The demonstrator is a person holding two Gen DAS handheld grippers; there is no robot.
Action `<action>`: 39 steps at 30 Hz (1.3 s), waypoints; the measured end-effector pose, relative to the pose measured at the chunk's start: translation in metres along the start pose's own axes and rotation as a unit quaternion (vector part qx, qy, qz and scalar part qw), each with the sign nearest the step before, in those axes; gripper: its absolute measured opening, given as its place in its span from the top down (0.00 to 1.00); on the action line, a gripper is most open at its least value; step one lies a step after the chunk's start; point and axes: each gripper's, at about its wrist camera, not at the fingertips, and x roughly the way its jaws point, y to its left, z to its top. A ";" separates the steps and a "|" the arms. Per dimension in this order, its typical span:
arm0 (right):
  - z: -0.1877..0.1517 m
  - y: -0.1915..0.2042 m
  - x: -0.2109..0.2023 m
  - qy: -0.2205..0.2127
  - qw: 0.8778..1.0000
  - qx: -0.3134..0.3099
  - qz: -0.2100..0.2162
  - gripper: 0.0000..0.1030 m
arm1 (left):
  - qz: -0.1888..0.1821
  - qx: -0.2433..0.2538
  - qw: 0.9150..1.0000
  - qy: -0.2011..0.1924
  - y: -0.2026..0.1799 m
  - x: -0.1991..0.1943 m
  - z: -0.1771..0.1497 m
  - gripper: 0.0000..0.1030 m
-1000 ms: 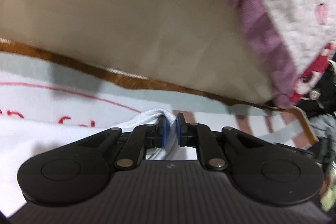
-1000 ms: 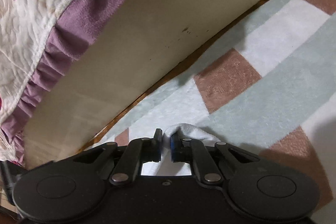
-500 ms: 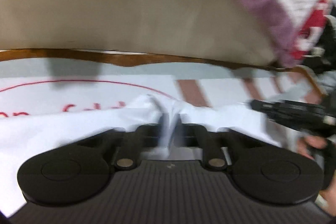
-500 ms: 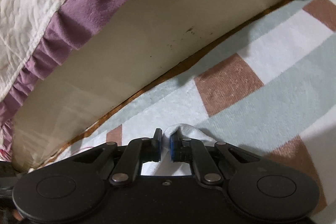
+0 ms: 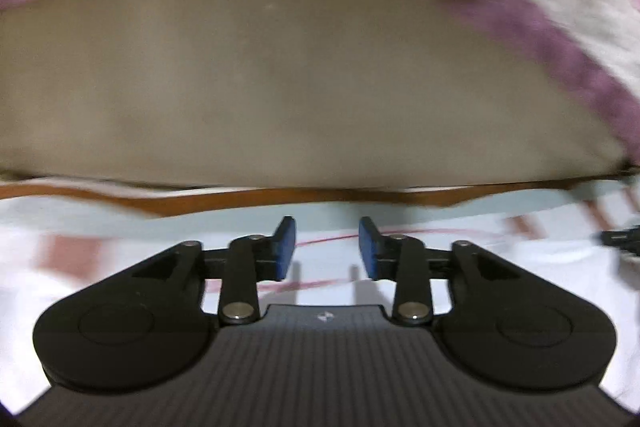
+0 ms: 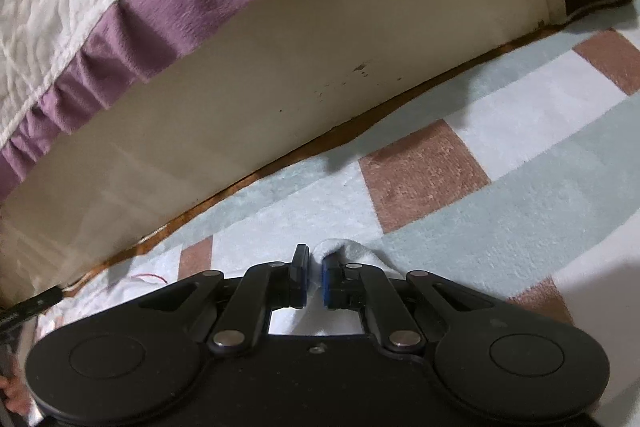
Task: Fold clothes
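A white garment (image 5: 500, 259) with a red printed line lies flat on the checked blanket below my left gripper (image 5: 327, 247). Its jaws are opening and nothing sits between the blue pads (image 5: 285, 247). In the right wrist view, my right gripper (image 6: 315, 277) is shut on a bunched white fold of the garment (image 6: 352, 251), which pokes up past the pads. The other gripper's black tip (image 6: 36, 303) shows at the left edge of that view.
A checked blanket (image 6: 500, 211) of pale green, white and brown squares covers the surface. Behind it rises a beige panel (image 5: 304, 87) with a brown edge (image 5: 280, 197), topped by a white quilt with a purple ruffle (image 6: 168, 7).
My left gripper has let go of the white fold, its jaws have parted, and it has swung sideways. My right gripper has stayed shut on its fold with little movement.
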 end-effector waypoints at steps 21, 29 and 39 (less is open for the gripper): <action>0.003 0.008 -0.001 0.011 0.999 -0.033 -0.009 0.92 | 0.053 -0.006 0.998 0.034 0.105 0.011 -0.034 0.69; 0.006 0.019 -0.011 -0.023 0.997 -0.072 -0.008 0.93 | 0.090 0.026 0.994 -0.053 0.091 -0.016 -0.011 0.90; 0.005 0.007 -0.002 0.006 0.999 -0.035 -0.014 0.92 | 0.023 -0.045 0.999 0.003 0.091 -0.063 -0.037 0.61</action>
